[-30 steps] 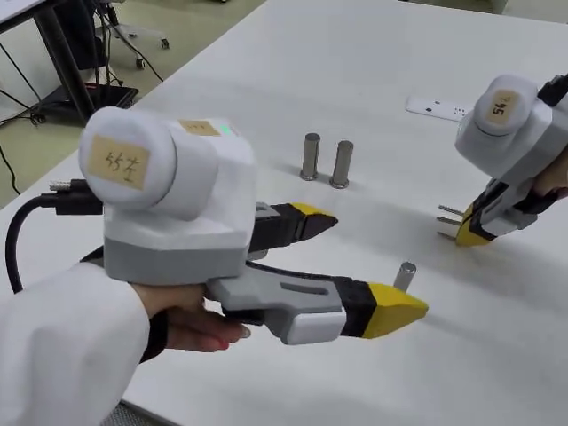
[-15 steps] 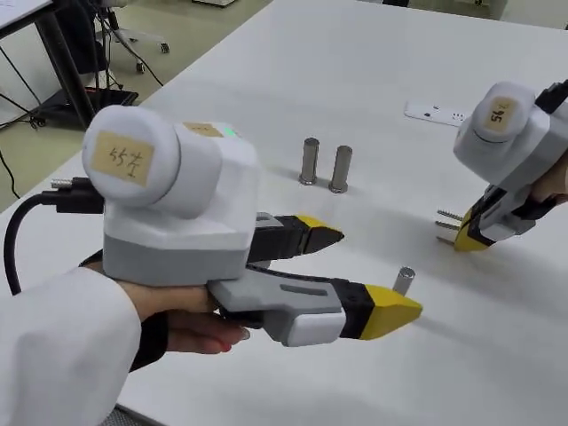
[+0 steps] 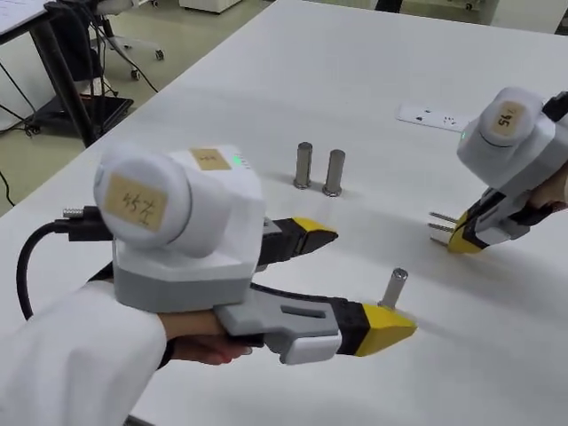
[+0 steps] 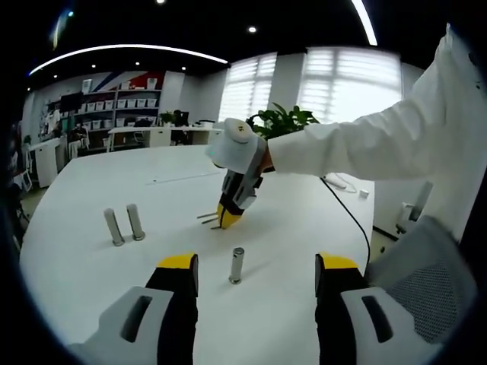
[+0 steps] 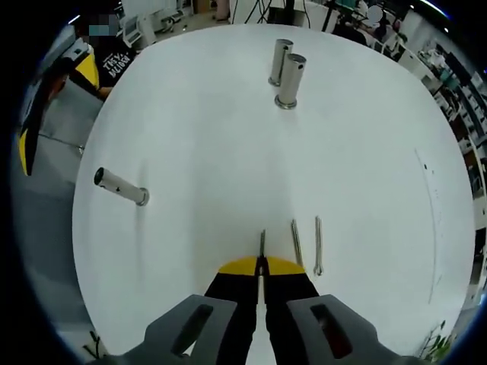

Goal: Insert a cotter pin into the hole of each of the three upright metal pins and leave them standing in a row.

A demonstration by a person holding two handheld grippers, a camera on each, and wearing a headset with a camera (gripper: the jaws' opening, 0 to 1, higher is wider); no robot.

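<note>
Two upright metal pins (image 3: 303,165) (image 3: 335,172) stand side by side on the white table (image 3: 266,106); the pair (image 4: 124,224) (image 5: 286,70) also appears from both grippers. A third pin (image 3: 393,288) (image 4: 237,265) (image 5: 122,187) stands apart, nearer me. My left gripper (image 3: 355,280) (image 4: 257,266) is open and the third pin stands just beyond the gap between its yellow tips. My right gripper (image 3: 457,238) (image 5: 262,262) is low over the table at the right, shut on a thin cotter pin (image 5: 262,245). Two more cotter pins (image 5: 296,242) (image 5: 318,245) lie beside its tips.
A white power strip (image 3: 432,115) lies at the far right of the table. The table's left edge (image 3: 106,133) drops to a floor with desks and cables. A person's white sleeve (image 3: 80,364) covers the lower left.
The head camera has shifted a little. My left gripper has drawn back slightly, so more of the third pin shows above its lower jaw. The right gripper stays over the cotter pins.
</note>
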